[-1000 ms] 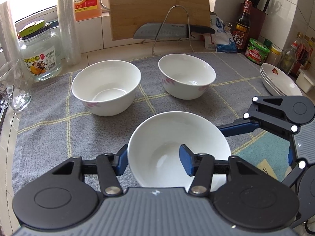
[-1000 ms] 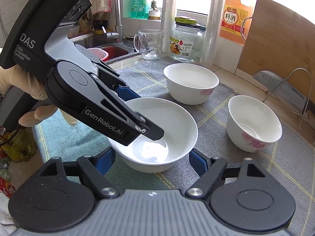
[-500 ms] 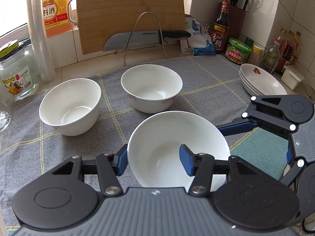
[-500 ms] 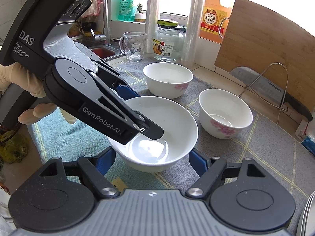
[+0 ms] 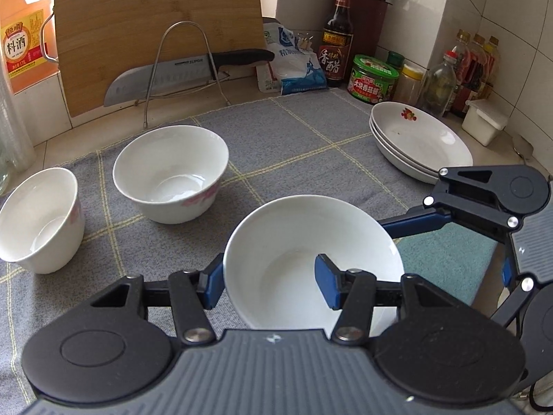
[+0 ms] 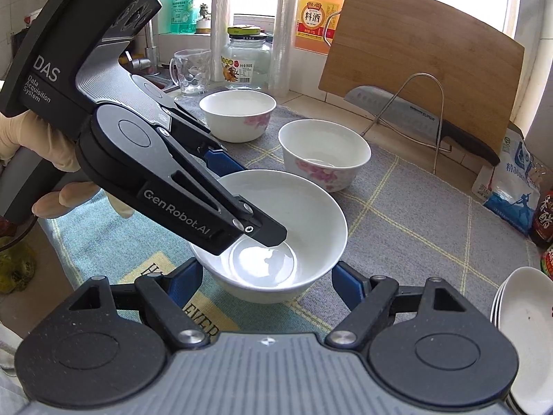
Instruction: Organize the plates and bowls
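Left gripper clamps the near wall of a plain white bowl, one pad inside, one outside. Right gripper straddles the same bowl from the other side, blue fingers at its outer walls; contact can't be told. Gloved hand grips the left handle. Beyond the left gripper: two floral bowls on the grey cloth covering the bench. Ahead and right of it, stacked plates. Farther back, a knife on a wire rack before the cutting board.
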